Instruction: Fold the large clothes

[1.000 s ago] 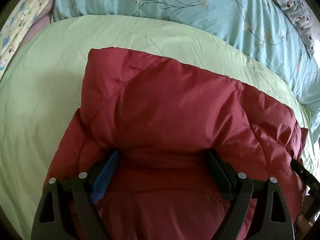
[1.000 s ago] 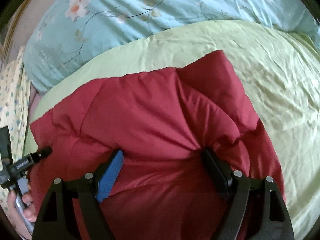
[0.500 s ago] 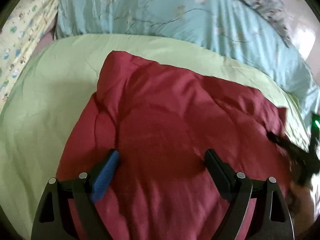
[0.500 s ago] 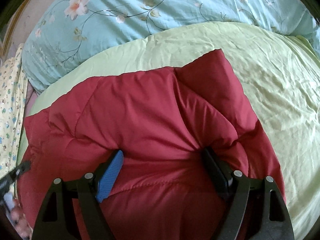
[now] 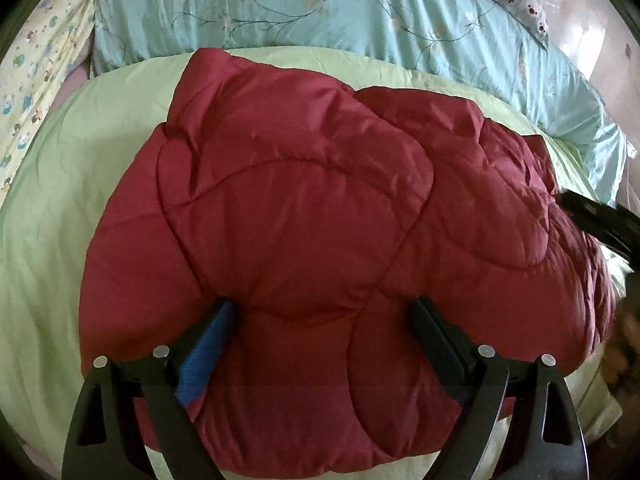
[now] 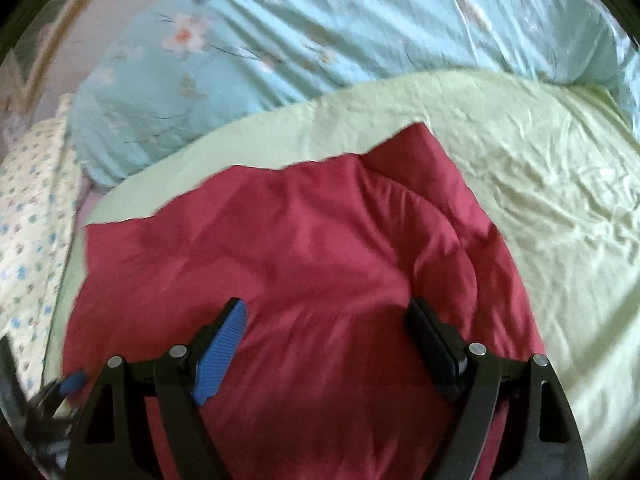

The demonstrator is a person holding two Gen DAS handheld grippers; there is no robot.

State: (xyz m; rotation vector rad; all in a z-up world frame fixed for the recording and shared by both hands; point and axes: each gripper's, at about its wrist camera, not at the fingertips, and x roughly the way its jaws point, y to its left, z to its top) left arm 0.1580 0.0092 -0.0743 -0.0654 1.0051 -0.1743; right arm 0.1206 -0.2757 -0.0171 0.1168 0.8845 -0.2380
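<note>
A dark red quilted padded garment (image 5: 304, 216) lies folded into a thick bundle on a light green sheet (image 5: 80, 160). My left gripper (image 5: 324, 312) is open, its jaws wide apart and pressed down on the garment's near part. In the right wrist view the same garment (image 6: 304, 248) lies under my right gripper (image 6: 328, 312), which is also open with wide jaws over the fabric. The right gripper shows at the right edge of the left wrist view (image 5: 596, 220). The left gripper shows blurred at the lower left of the right wrist view (image 6: 60, 392).
A pale blue floral quilt (image 5: 320, 12) runs along the far side of the bed, also in the right wrist view (image 6: 320, 32). A yellow patterned cloth (image 5: 36, 52) lies at the left. Bare green sheet (image 6: 540, 184) extends right of the garment.
Both grippers have pulled back and risen, so more of the garment shows. The garment now lies flatter and fully folded over. The right wrist view is blurred with motion.
</note>
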